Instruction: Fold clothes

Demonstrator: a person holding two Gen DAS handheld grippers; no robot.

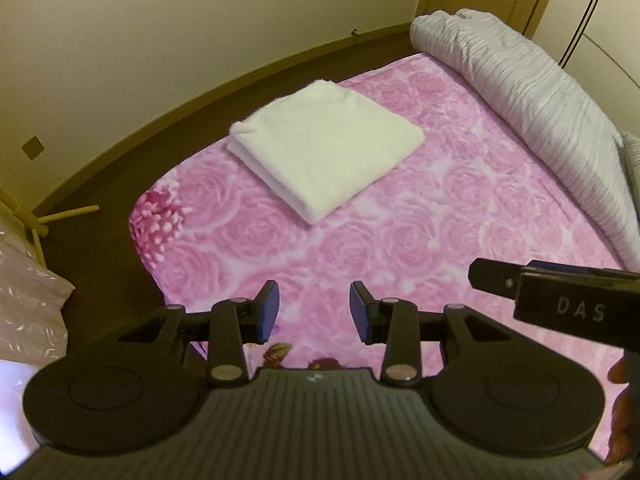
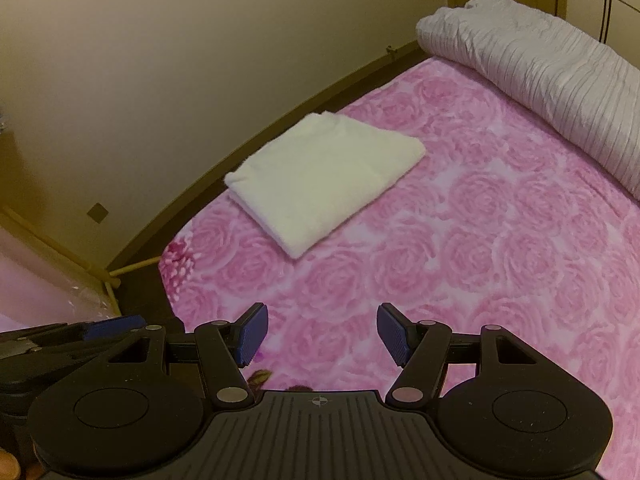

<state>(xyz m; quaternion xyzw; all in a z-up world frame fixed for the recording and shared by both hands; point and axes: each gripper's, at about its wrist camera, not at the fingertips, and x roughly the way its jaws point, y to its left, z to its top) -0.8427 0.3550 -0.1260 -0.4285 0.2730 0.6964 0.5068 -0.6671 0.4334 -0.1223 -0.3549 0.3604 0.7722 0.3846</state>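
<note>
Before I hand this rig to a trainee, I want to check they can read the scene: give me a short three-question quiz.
1. True or false: the white garment lies folded on the pink rose blanket.
2. The left gripper holds: A) the garment B) nothing C) the grey quilt.
3. How do the right gripper jaws stand?

Key: 1 true; 2 B; 3 open, holding nothing.
</note>
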